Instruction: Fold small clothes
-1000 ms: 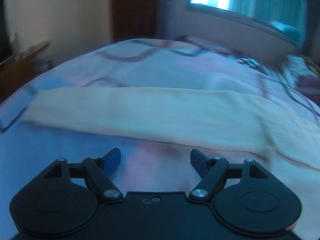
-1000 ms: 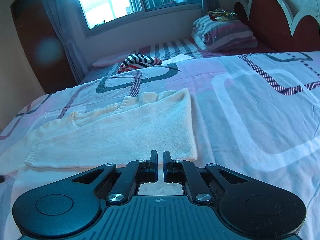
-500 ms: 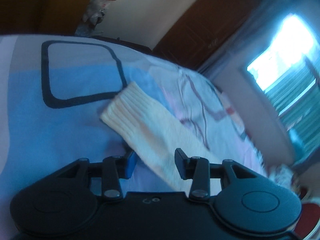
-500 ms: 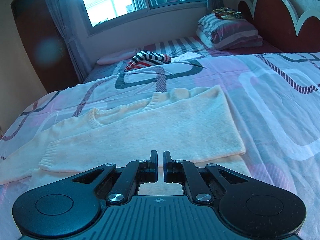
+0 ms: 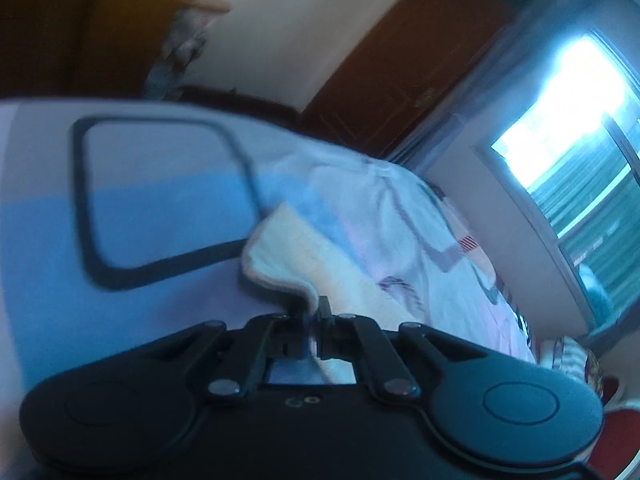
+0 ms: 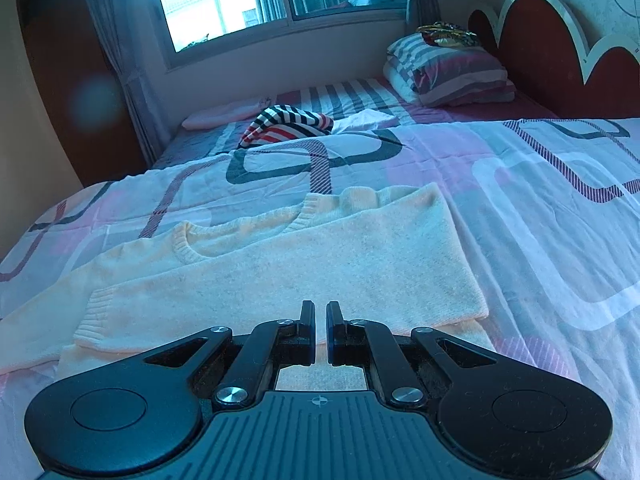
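A cream knit sweater (image 6: 304, 264) lies flat on the bed, one sleeve folded across its body. In the left wrist view its other sleeve (image 5: 296, 256) stretches over the bedspread, cuff end raised. My left gripper (image 5: 311, 312) is shut on the sleeve's edge near the cuff. My right gripper (image 6: 320, 320) is shut and empty, hovering just over the sweater's near edge.
The bedspread (image 6: 540, 200) is patterned pink, white and blue. A striped garment (image 6: 288, 124) and a pink pillow (image 6: 228, 114) lie at the far side under the window. Striped pillows (image 6: 448, 68) sit by the red headboard (image 6: 552, 48). A wooden door (image 5: 400, 76) stands beyond the bed.
My left gripper swung to the sleeve cuff, closed on its edge and lifted it slightly. My right gripper stayed shut and the sweater shifted a little in its view.
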